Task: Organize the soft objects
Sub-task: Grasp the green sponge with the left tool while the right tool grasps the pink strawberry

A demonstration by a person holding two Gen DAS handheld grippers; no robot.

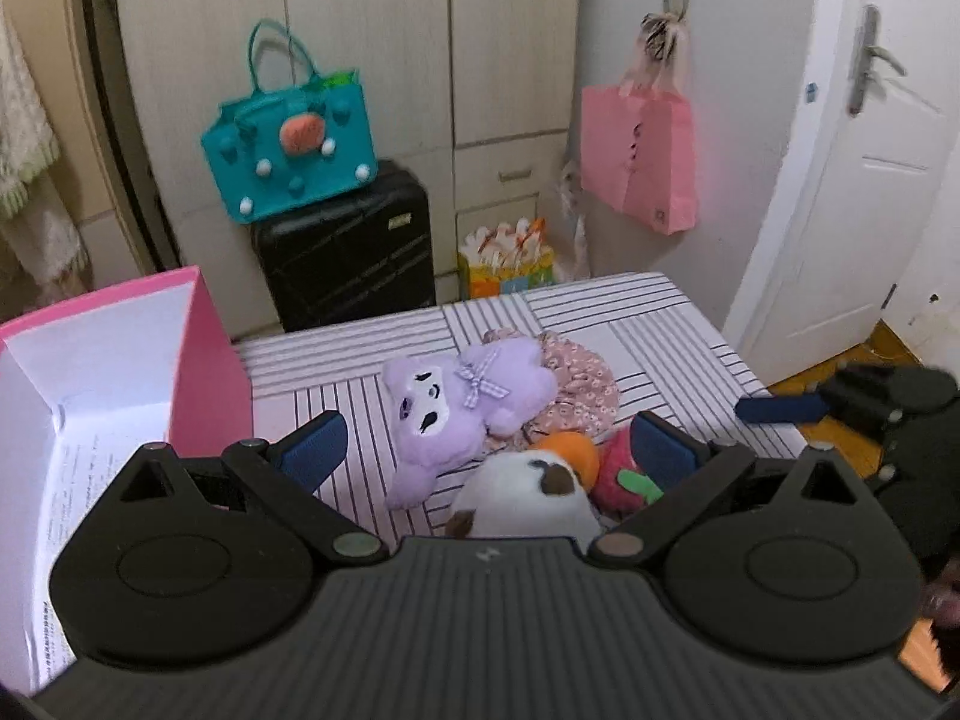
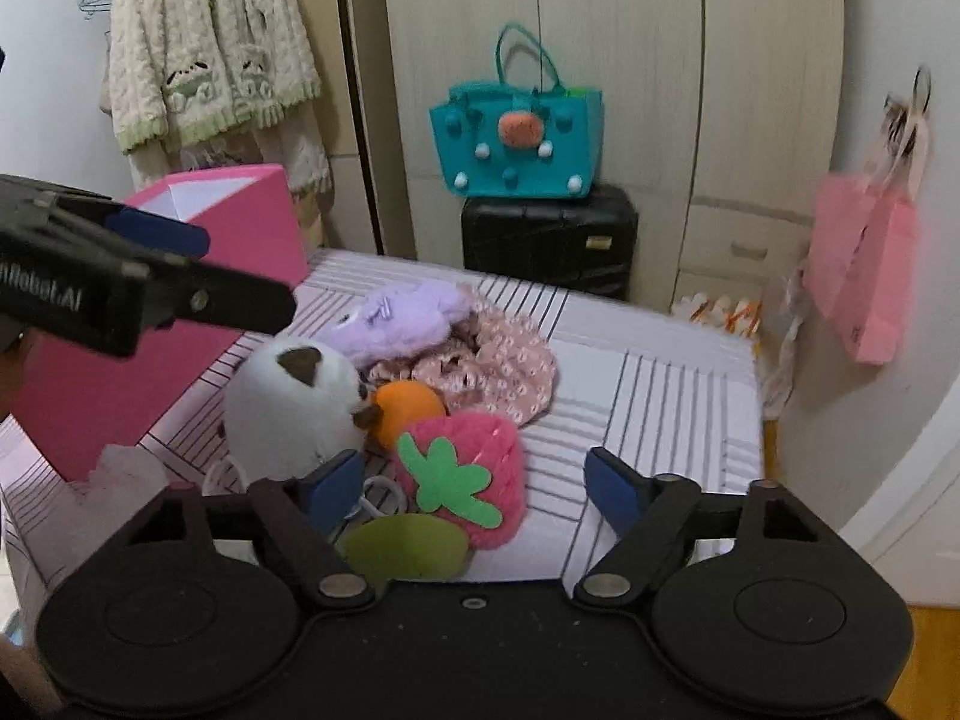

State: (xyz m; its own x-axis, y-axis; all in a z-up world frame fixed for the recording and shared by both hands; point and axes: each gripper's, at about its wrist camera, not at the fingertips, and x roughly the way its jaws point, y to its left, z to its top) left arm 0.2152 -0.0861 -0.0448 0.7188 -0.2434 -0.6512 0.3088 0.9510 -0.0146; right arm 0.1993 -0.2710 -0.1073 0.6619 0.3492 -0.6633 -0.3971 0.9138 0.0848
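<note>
A pile of soft toys lies on the striped table (image 1: 630,324): a purple plush (image 1: 462,402) (image 2: 402,315), a white plush with brown patches (image 1: 528,495) (image 2: 288,408), an orange plush (image 1: 573,450) (image 2: 405,405), a pink strawberry plush (image 2: 462,474) (image 1: 612,471) and a pink floral cloth (image 2: 498,366) (image 1: 582,387). My left gripper (image 1: 489,450) stands open over the pile, its pads touching nothing. My right gripper (image 2: 474,486) is open with the strawberry plush between its blue fingers, pads apart from it. A green soft piece (image 2: 408,546) lies just before it.
An open pink box (image 1: 150,360) (image 2: 198,276) with a white inside stands at the table's left. Beyond the table are a black suitcase (image 1: 348,258) bearing a teal bag (image 1: 288,144), a wardrobe, a hanging pink bag (image 1: 642,156) and a white door (image 1: 852,180).
</note>
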